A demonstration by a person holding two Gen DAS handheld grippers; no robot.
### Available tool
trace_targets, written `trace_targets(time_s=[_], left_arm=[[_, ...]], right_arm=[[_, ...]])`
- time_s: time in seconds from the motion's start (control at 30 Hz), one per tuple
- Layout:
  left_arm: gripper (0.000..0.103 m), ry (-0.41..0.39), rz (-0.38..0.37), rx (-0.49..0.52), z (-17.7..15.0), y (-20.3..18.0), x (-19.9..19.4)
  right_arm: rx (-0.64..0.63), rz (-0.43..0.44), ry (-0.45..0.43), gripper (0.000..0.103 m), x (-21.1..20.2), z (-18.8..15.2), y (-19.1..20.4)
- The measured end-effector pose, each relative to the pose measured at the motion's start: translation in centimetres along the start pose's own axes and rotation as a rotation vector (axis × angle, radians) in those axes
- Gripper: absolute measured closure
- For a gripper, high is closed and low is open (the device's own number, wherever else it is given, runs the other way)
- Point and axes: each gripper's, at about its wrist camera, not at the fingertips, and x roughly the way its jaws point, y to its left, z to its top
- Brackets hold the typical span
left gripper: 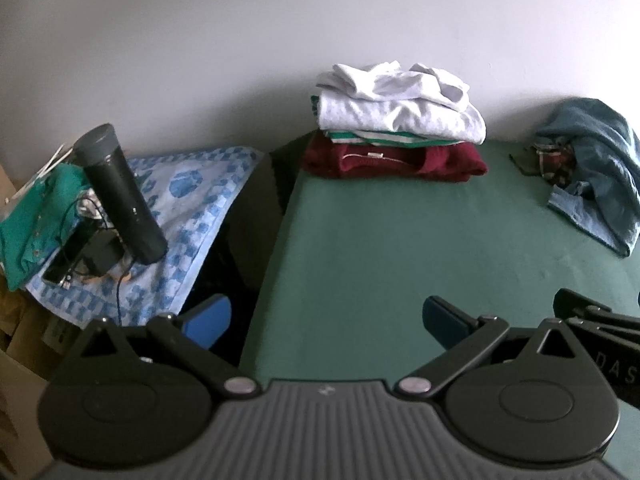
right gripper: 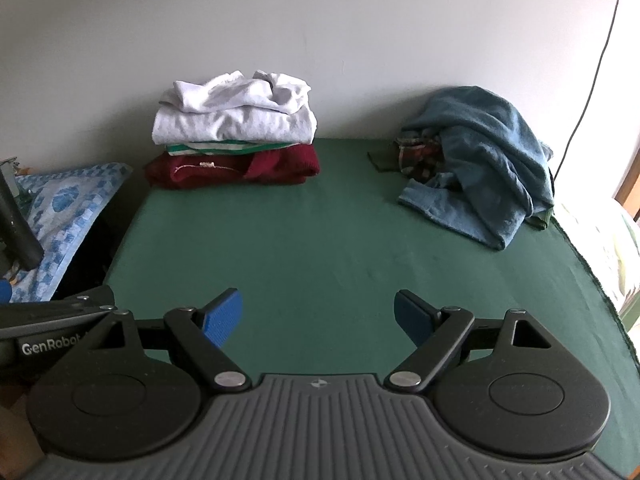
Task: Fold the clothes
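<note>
— What have you got in your jaws right now?

— Nothing in either. My left gripper [left gripper: 328,318] is spread wide, blue pads far apart, with only the green table cover [left gripper: 400,248] between them. My right gripper [right gripper: 318,314] stands just as wide and just as empty, low over the near part of the same cover [right gripper: 320,240].

— Where are the clothes?

— In two lots at the far side, against the wall [right gripper: 320,32]. Toward the left is a folded stack [right gripper: 234,132]: a dark red sweater [right gripper: 236,170] at the bottom, something green-and-white striped [right gripper: 224,147] on it, a light grey piece [right gripper: 236,124] above that, and a rumpled white garment [right gripper: 240,92] on top. From my left side the same stack [left gripper: 396,132] sits straight ahead. Toward the right is a loose heap [right gripper: 480,164]: a teal-blue garment [right gripper: 492,148] draped over a paler blue one [right gripper: 452,212], with a scrap of plaid [right gripper: 420,158] poking out at the left.

— Are you near either lot?

— No, both are well apart from my pads.

— Anything beside the table?

— Off the left edge, a blue-and-white patterned cloth [left gripper: 192,200] with a dark tumbler [left gripper: 120,188] leaning on it, beside cables and a green cloth [left gripper: 36,216]. A cord [right gripper: 592,80] runs down the wall on the right.
</note>
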Motion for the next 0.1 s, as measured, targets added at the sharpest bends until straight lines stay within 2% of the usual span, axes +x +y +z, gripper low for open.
trace_targets(time_s=[0.07, 0.1], left_arm=[[0.000, 0.002, -0.004, 0.008, 2.9, 2.4, 2.9], [0.000, 0.003, -0.006, 0.010, 2.6, 2.0, 2.7]], right_arm=[[0.007, -0.007, 0.007, 0.017, 0.3, 0.0, -0.2], [0.011, -0.010, 0.011, 0.017, 0.5, 0.1, -0.2]])
